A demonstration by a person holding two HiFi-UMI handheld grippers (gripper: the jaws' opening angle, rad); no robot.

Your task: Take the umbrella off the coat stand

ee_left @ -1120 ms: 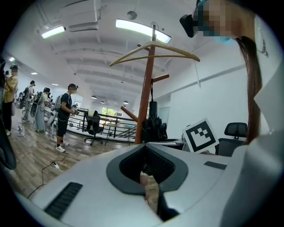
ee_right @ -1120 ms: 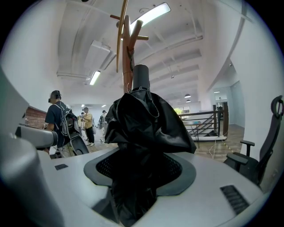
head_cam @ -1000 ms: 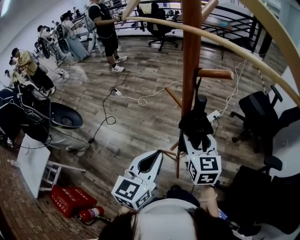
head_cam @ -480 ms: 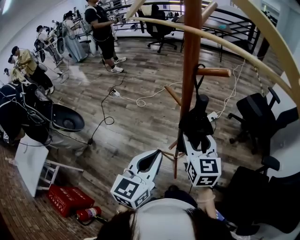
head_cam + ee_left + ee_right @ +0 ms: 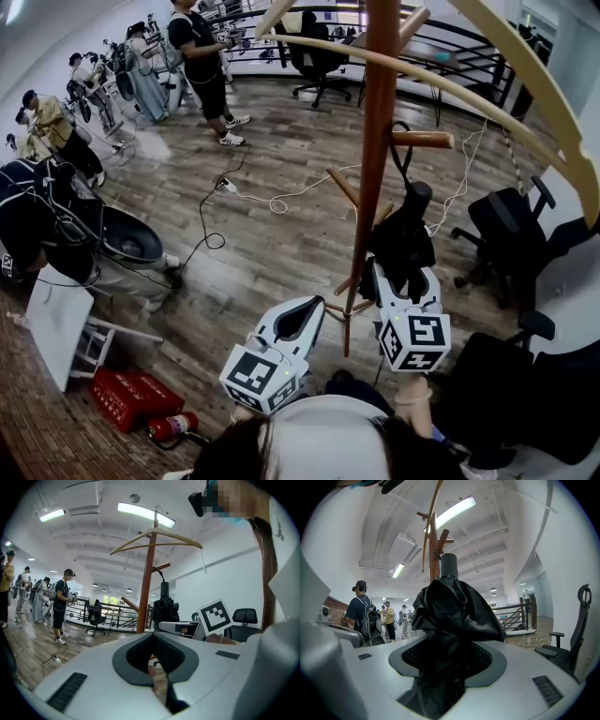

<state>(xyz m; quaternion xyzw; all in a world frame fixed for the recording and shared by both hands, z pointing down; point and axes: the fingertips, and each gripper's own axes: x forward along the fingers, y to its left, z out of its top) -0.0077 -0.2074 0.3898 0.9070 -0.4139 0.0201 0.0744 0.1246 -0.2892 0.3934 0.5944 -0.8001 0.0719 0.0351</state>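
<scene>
A folded black umbrella (image 5: 403, 239) hangs beside the brown coat stand pole (image 5: 375, 141). Its thin strap loops round a short wooden peg (image 5: 424, 140) and bows loosely. My right gripper (image 5: 403, 274) is shut on the umbrella's lower body from below. In the right gripper view the black fabric (image 5: 454, 616) fills the space between the jaws, with the grey handle end (image 5: 449, 566) on top. My left gripper (image 5: 314, 309) hovers left of the stand's foot, shut and holding nothing. In the left gripper view the umbrella (image 5: 164, 609) shows past the pole (image 5: 145, 592).
A pale wooden hanger (image 5: 450, 84) rides on top of the stand, reaching far right. Office chairs (image 5: 511, 234) stand to the right. Cables (image 5: 281, 199) lie on the wood floor, and several people work at the back left. A red box (image 5: 131, 398) sits near my feet.
My right gripper has lifted the umbrella a little, up and to the right. The strap, taut before, now bows slack at the peg. The left gripper has hardly moved.
</scene>
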